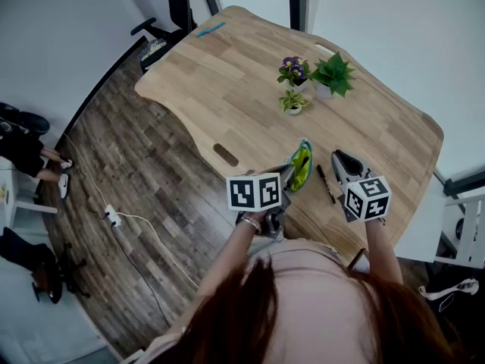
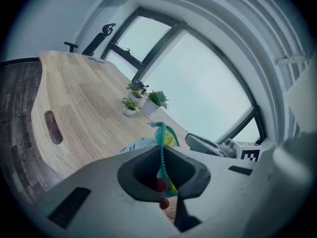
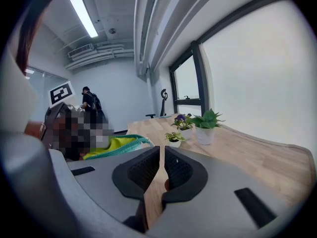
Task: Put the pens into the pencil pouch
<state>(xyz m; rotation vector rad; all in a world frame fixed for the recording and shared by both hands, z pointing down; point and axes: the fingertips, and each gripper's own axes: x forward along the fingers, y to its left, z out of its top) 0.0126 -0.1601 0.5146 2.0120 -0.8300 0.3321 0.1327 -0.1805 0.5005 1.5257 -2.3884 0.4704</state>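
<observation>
Black pen (image 1: 326, 184) lies flat on the wooden surface (image 1: 227, 89), close to the near edge and toward its right-hand corner. Long axis runs roughly from far edge to near edge, slanting slightly right at the near end. Which end is the tip: cannot tell at this size.

Pencil pouch (image 1: 301, 164), teal with a yellow-green lining, sits just beside the pen on its left, apart from it, with its long axis about parallel to the pen. It stands up on edge, not flat.

Left gripper (image 1: 290, 174): jaws pinched onto the teal zip rim, which runs straight up between the pads in the left gripper view. Judgement: the rim is held to keep the pouch propped up and its mouth parted; the lining shows from above and from the right gripper's side, so the opening is reachable.

Right gripper (image 1: 339, 158): just right of the pen, above the surface. Jaws narrowed to a slit, nothing between them, bare wood visible through the gap. Judgement: pen not yet picked up; the jaws must widen before taking it across its axis.
</observation>
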